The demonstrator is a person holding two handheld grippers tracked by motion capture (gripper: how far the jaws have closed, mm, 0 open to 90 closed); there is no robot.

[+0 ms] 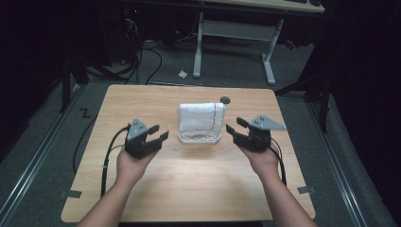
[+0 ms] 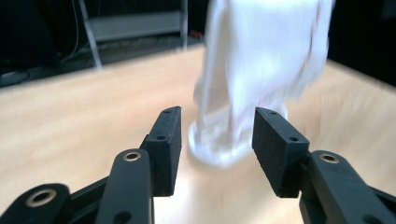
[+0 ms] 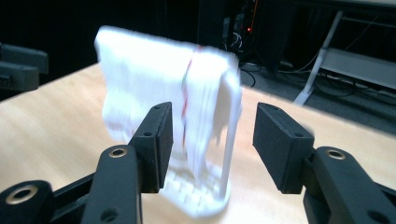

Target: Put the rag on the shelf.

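Closest to me are the person's two bare forearms, coming up from the near edge of the table (image 1: 189, 189), which has a pale wood-grain top with rounded corners. Each hand carries one black two-jaw tool. The left gripper (image 1: 158, 133) has its jaws spread wide with nothing between them, and so does the right gripper (image 1: 235, 126); both point inward at the middle of the table from either side. Each has a grey three-cornered plate on top and a black cable trailing back toward the person.

Between them, apart from both, stands a single white cloth (image 1: 201, 117) draped over a small clear rack (image 1: 200, 137). From above, the cloth reads as a flat ribbed rectangle with a thin red line down its right part.

The left gripper view looks between its own matte, blocky pads at the cloth (image 2: 261, 51) hanging in soft, blurred folds, and at the rack's rounded glossy base (image 2: 219, 151) on the wood. The right gripper view gives what the high view does not: the rack (image 3: 224, 154) is an upright translucent frame on a ridged foot, and the cloth (image 3: 154, 93) hangs over it in two layers with the red stitching at the fold.

Beyond the table lies grey carpeted floor, a tangle of dark cables, and one white-legged desk (image 1: 236, 38).
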